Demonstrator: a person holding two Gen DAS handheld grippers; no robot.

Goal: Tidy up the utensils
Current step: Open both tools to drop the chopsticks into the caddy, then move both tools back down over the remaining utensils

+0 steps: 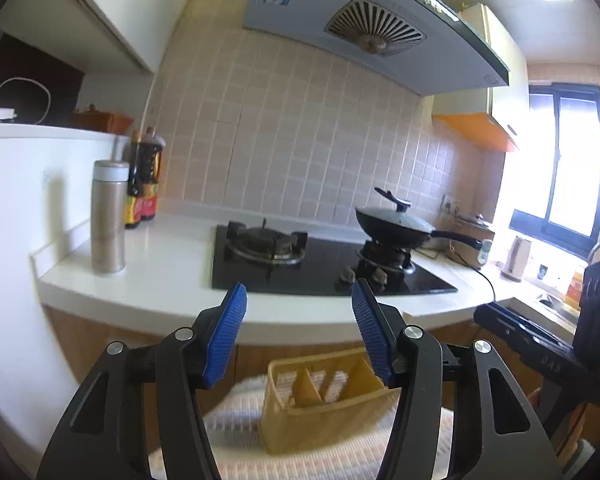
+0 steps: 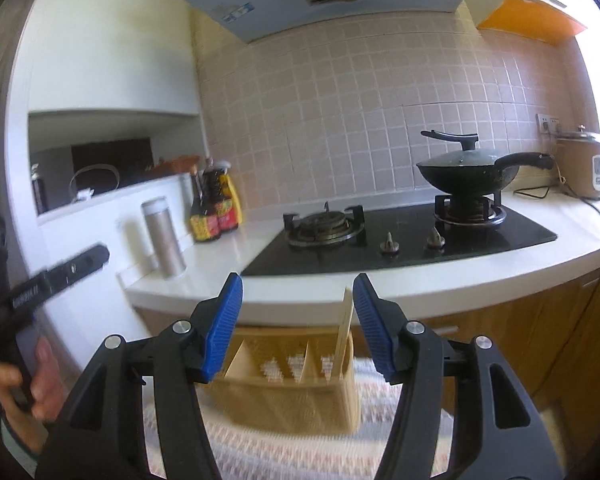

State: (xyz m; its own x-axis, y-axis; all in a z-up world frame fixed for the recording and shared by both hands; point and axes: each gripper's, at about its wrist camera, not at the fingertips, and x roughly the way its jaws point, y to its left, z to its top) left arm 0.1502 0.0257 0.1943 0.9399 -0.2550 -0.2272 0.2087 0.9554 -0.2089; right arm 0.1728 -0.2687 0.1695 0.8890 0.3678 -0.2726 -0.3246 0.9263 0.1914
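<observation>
1. The left tongs (image 1: 299,336) stand open with nothing between the blue pads; the right tongs (image 2: 298,328) are open too, gripping nothing.
2. Just beyond both tongs a yellow basket (image 2: 284,400) with dividers sits on a woven cloth (image 2: 260,452), below the bench edge.
3. A pair of chopsticks (image 2: 344,336) stands upright in the basket's right compartment, close to the right tongs' right pad. The other compartments look empty, though blur hides detail.
4. Farther off, the white bench (image 1: 160,276) carries a steel flask (image 1: 108,216), sauce bottles (image 1: 144,184), a black hob (image 1: 324,264) and a lidded pan (image 1: 396,224).
5. Risk: the light basket could tip or slide on the cloth if a pad clips its rim, and a sideways move of the right tongs could knock the chopsticks out.
6. No other utensil shows, so the next pick cannot be judged.
</observation>
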